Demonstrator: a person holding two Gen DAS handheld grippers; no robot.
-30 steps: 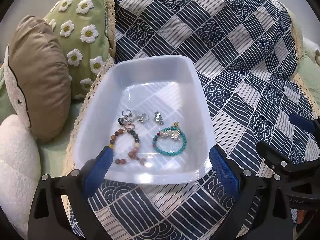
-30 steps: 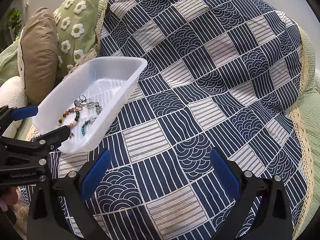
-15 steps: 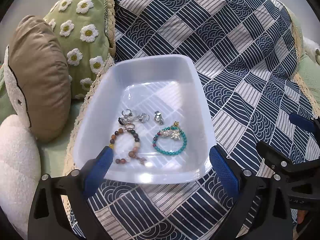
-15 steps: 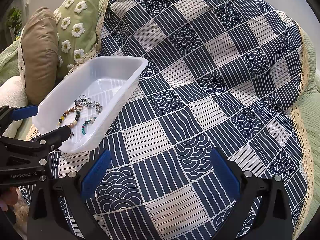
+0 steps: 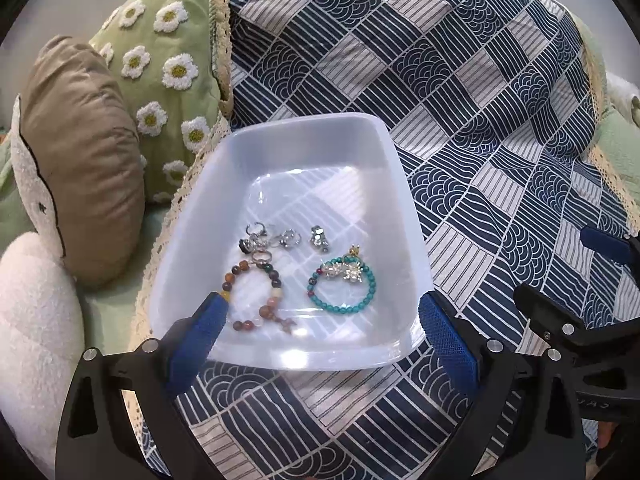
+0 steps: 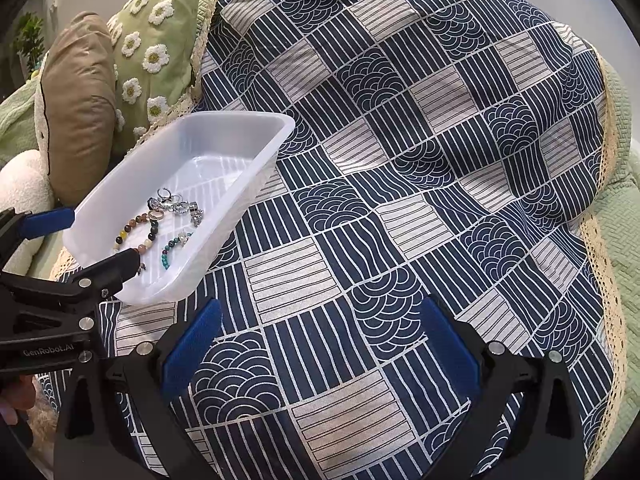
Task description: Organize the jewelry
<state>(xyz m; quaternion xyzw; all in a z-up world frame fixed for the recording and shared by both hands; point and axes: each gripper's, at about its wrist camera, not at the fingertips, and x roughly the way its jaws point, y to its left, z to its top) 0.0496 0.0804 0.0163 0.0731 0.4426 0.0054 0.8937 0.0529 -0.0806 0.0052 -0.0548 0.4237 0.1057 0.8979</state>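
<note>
A translucent white plastic tray [image 5: 280,144] [image 6: 256,168] rests on the patterned cloth. In it lie a brown beaded bracelet [image 5: 256,296] [image 6: 136,226], a turquoise beaded bracelet [image 5: 344,286] [image 6: 174,248] with silver charms, and a few silver rings and earrings [image 5: 280,236] [image 6: 176,204]. My left gripper [image 5: 320,332] is open, its blue fingers straddling the tray's near end with nothing held. My right gripper [image 6: 320,344] hovers open over bare cloth to the tray's right. The left gripper's fingers [image 6: 48,218] show at the left edge of the right wrist view.
A navy and white patchwork cloth [image 6: 420,160] covers the surface, edged in cream lace. A green daisy cushion [image 5: 168,72], a brown cushion [image 5: 80,152] and a white plush [image 5: 36,320] crowd the tray's left side. A hand [image 6: 16,396] holds the left gripper.
The left gripper has crept slightly forward, so its left finger overlaps the tray's near corner a little more. The right gripper has stayed in place.
</note>
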